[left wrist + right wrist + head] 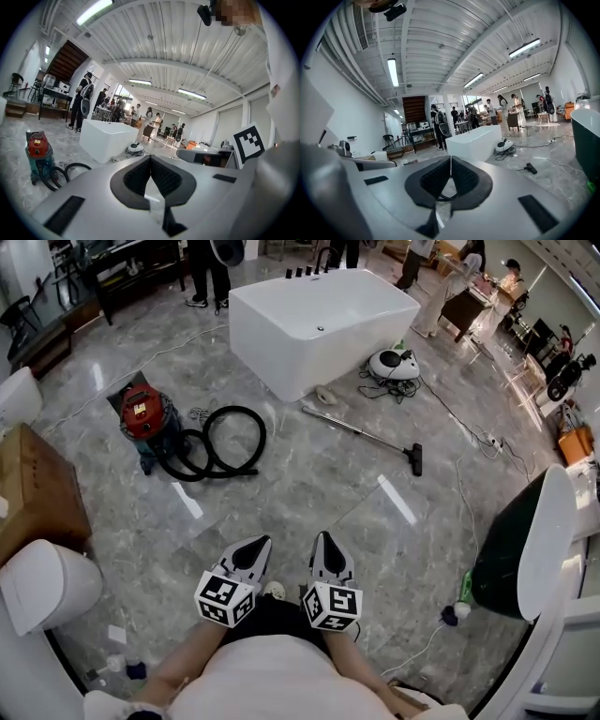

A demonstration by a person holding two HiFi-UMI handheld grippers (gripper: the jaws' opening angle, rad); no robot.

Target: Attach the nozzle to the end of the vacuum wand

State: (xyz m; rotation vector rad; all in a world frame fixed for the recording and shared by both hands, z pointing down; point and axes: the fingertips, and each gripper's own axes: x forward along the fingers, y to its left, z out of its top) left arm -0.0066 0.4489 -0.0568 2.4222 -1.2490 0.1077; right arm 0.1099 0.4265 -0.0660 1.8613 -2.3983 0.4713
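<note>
Jaws together: left gripper, right gripper | 1 wand | 1 nozzle

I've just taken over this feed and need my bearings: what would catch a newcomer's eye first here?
A big white bathtub stands at top centre of the head view. Left of it sits a red vacuum cleaner with its black hose coiled beside it, and a wand lies flat to the right of the hose. The left gripper and right gripper are shut and empty at bottom centre.
</note>
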